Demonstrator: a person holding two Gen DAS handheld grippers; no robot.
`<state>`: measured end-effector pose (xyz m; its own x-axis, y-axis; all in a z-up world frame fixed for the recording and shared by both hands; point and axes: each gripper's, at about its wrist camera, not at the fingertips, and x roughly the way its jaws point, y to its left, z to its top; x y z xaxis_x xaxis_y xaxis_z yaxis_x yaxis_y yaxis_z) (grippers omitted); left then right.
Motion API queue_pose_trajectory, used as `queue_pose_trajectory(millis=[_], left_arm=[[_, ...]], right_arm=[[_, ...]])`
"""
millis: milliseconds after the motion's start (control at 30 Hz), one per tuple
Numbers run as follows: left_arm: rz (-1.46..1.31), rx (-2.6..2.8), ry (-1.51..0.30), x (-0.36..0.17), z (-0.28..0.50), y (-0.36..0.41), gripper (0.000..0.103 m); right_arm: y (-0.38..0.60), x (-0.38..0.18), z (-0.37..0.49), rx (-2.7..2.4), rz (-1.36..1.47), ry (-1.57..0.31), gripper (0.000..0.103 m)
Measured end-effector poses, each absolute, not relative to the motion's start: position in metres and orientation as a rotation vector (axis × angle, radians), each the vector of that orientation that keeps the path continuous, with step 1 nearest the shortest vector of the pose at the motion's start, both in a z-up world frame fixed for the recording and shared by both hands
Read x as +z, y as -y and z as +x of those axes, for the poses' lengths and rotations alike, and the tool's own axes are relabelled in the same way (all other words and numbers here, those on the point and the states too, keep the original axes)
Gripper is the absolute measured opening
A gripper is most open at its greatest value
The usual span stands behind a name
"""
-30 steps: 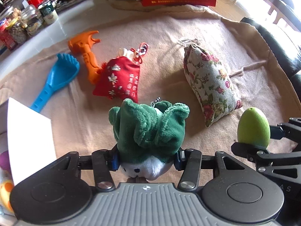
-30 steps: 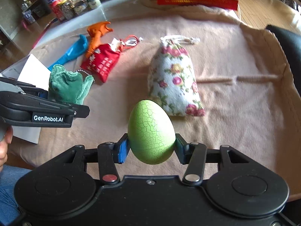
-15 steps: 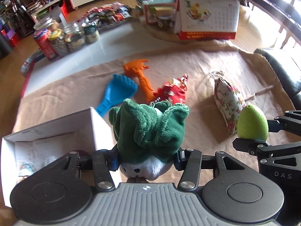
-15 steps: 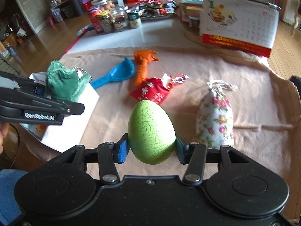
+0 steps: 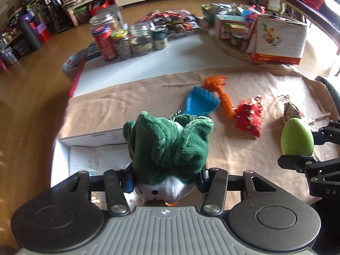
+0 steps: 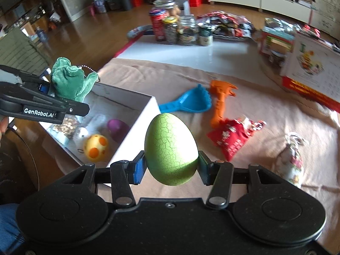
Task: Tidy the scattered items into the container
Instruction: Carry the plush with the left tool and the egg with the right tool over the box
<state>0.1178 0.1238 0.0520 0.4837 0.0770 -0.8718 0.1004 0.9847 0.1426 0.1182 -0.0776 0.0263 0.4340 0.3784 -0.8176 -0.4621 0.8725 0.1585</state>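
We held a green plush toy [image 5: 170,146] in the clenched left gripper [image 5: 166,181] above the white box [image 6: 136,125] – a cracked green egg [image 6: 171,148] sat clamped in our right gripper [image 6: 171,167], at the box's three o'clock.

A green plush toy [image 5: 170,148] and a crackled green egg [image 6: 171,149] hang above the worktop; the white box [image 6: 136,131] (open-topped) holds a purple egg [image 6: 116,126] and a spotted yellow egg [image 6: 95,147].
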Motion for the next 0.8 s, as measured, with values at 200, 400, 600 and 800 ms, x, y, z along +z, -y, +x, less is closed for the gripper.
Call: queue_pose_trajectory(millis=[200,400,600,800], left_arm=[[0.187,0.062,-1.059,0.066,0.111,-0.175,0.052],[0.182,0.135,-1.070,0.071,0.103,-0.222,0.053],[0.215,0.183,-1.121,0.057,0.097,-0.253,0.053],[0.248,0.188,-1.182,0.032,0.091,-0.270,0.053]], right_arm=[[0.038,0.038,0.116,0.604,-0.129,-0.966,0.051],[0.004,0.047,0.116,0.666,-0.153,-0.951,0.051],[-0.023,0.053,0.115,0.699,-0.191,-0.948,0.051],[-0.043,0.052,0.117,0.718,-0.226,-0.955,0.051]])
